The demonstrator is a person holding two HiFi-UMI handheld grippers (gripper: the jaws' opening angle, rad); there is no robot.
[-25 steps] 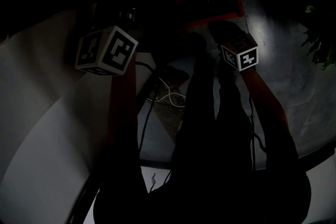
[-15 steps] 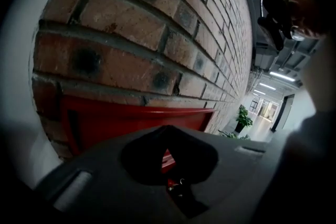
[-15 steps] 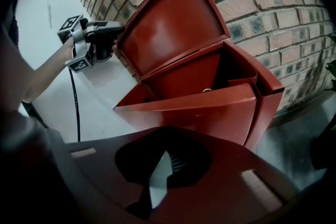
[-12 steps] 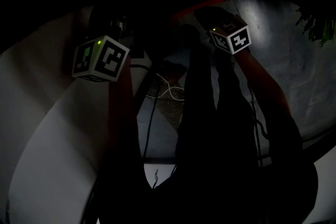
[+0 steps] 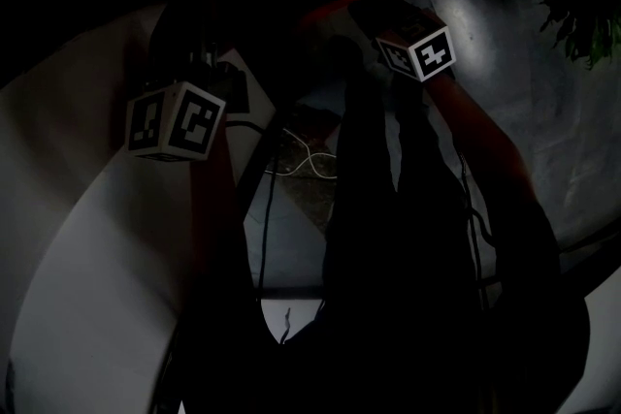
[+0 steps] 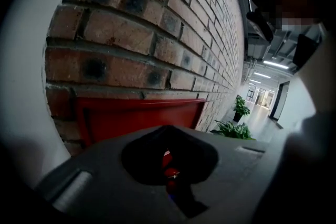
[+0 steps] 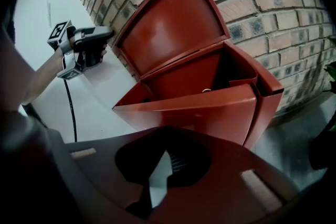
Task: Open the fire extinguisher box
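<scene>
Looking at fire extinguisher box [image 7: 210, 107], lid [image 7: 173, 23] raised, on floor's edge against brick wall [image 6: 157, 23].
Just lowered left gripper [image 6: 168, 170], jaws pressed nearly together on nothing, beside lid's left edge; just raised right gripper [image 7: 157, 176], jaws slightly spread, empty, facing box front just ahead. Seemingly opened already.

Both arms are stretched forward. The left gripper [image 6: 168, 171] is closed; the right gripper [image 7: 159, 176], held farther out, is parted slightly, nothing gripped.
</scene>
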